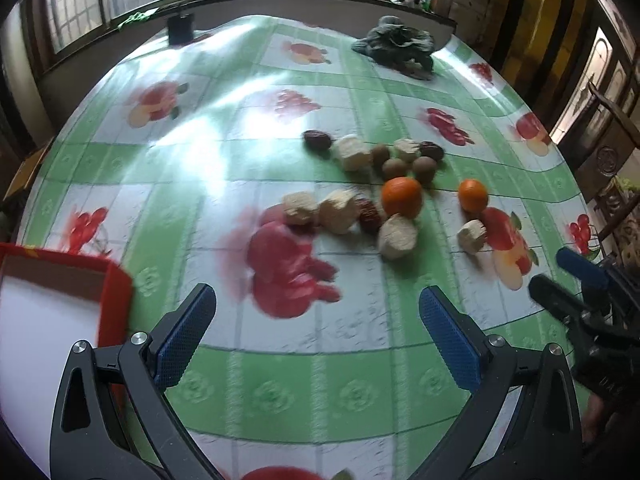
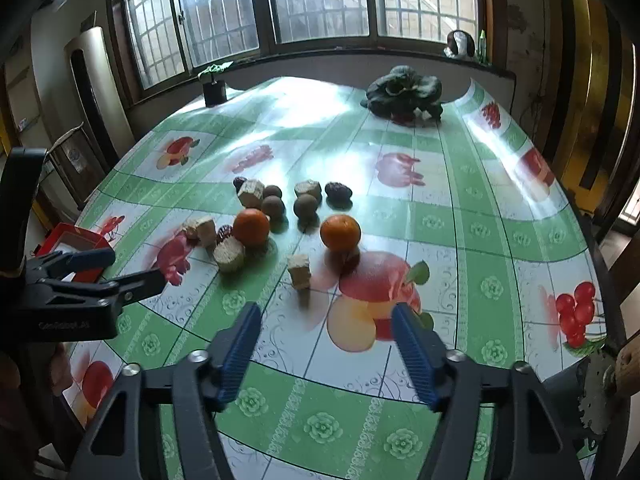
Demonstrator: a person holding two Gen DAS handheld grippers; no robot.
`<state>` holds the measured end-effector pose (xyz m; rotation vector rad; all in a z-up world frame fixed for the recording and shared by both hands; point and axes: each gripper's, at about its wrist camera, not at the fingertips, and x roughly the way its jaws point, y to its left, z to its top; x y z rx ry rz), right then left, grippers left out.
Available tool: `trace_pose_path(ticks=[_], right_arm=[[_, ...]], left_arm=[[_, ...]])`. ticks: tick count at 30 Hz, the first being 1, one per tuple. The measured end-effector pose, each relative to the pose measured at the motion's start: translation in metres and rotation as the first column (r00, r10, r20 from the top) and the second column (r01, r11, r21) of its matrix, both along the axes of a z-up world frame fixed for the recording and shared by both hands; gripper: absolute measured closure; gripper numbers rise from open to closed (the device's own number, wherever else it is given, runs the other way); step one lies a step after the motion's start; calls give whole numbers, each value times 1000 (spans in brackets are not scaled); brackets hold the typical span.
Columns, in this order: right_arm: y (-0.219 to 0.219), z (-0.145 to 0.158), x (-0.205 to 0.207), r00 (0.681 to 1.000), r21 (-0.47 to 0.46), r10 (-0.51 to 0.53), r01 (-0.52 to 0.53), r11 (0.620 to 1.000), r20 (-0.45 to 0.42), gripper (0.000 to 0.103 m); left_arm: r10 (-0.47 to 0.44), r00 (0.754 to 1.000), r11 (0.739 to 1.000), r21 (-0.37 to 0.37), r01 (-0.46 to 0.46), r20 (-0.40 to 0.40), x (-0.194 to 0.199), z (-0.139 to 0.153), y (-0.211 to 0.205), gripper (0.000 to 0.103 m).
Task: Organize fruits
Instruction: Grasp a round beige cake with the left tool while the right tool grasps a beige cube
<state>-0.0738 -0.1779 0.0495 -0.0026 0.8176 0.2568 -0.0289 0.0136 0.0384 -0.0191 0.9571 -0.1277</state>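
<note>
Both grippers — left gripper (image 1: 316, 312), right gripper (image 2: 326, 330) — hover with fingers spread wide and empty over the worktop (image 2: 500, 216). Nothing looks sorted yet: the fruits (image 2: 251, 226) lie mid-table, the red box (image 1: 116, 296) at the left edge — next, probably a reach for the nearest orange (image 2: 340, 233).

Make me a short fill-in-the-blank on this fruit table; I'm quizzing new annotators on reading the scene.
1. The number of oranges on the tablecloth is ____.
2. Both the left gripper and the right gripper have their jaws ____.
3. The rim of the box at the table's left edge is coloured ____.

Missing words: two; open; red
</note>
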Motion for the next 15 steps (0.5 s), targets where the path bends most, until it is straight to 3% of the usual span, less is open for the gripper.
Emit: trace_pose_path(ticks=[8, 10, 14, 15], right_arm=[[-12, -8, 2, 1000, 0, -5, 5, 1000, -28, 44], [-14, -10, 2, 999, 0, 0, 0, 1000, -36, 44], [-18, -14, 8, 999, 16, 7, -6, 1000, -50, 44], [-19, -15, 10, 998, 25, 12, -11, 1000, -54, 44]], left_arm=[[-50, 999, 998, 46, 50, -9, 19, -9, -38, 8], [-51, 998, 998, 47, 52, -23, 27, -14, -43, 22], [-63, 996, 997, 42, 66, -64, 40, -27, -49, 40], [-59, 997, 996, 64, 62, -43, 41, -26, -50, 47]])
